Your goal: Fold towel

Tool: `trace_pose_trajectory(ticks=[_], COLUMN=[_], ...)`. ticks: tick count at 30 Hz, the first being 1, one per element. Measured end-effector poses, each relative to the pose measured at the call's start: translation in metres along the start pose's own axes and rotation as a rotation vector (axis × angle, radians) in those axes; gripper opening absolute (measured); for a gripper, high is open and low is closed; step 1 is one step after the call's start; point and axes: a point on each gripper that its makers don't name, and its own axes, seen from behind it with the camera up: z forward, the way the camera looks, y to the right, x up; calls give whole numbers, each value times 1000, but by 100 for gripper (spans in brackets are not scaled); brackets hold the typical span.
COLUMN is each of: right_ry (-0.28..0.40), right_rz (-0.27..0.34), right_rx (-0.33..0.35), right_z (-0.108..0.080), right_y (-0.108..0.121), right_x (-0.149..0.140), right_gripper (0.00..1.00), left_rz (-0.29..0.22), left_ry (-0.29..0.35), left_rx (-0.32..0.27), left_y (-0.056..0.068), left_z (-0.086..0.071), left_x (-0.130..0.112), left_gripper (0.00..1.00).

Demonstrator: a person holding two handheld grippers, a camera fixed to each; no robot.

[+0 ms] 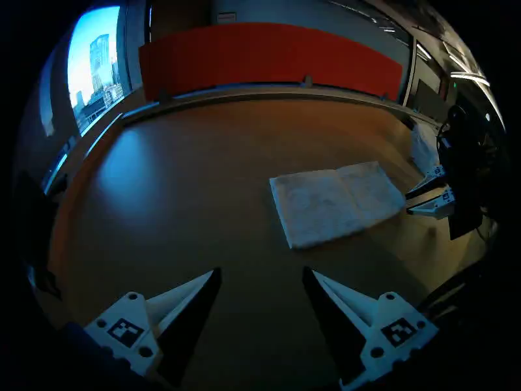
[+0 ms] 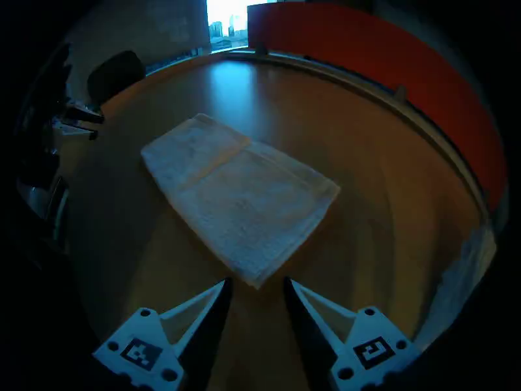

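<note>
A white towel point(image 1: 335, 202) lies folded flat on the wooden table point(image 1: 195, 189), right of centre in the left gripper view. My left gripper point(image 1: 260, 287) hovers open over bare wood, well short of the towel. In the right gripper view the towel point(image 2: 238, 195) spreads across the middle, its near corner just ahead of my right gripper point(image 2: 255, 290), which stands open with nothing between its fingers. The right gripper point(image 1: 426, 199) also appears at the towel's right edge in the left gripper view. The left gripper point(image 2: 75, 124) shows far left in the right gripper view.
A red partition point(image 1: 273, 55) runs along the table's far edge. A window point(image 1: 94, 62) shows at the left. A dark chair point(image 2: 114, 75) stands beyond the table. More white cloth point(image 2: 456, 280) lies at the table's right edge.
</note>
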Motion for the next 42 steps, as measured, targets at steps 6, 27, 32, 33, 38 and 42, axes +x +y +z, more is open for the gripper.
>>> trace_pose_trajectory(ticks=[6, 27, 32, 33, 38, 42], right_ry=[-4, 6, 18, 24, 68, 104], right_rz=[-15, -34, -39, -39, -42, -55], right_rx=[3, 21, 11, 8, -8, -14], right_z=[3, 11, 6, 4, -5, -13], right_y=[0, -1, -3, -3, -4, -4], right_x=[-1, 2, 10, 13, 35, 55], right_gripper=[48, 3, 3, 3, 3, 3], left_rz=[-8, -29, -22, -22, -23, -29], left_ry=[-6, -7, -5, -4, -2, 1], left_rx=[4, 15, 13, 13, 14, 15], left_y=[-1, -8, -7, -7, -8, -10], left_z=[-3, -10, -10, -10, -11, -11], left_x=[-5, -12, -10, -10, -8, -7], left_gripper=[92, 92, 92, 92, 92, 92])
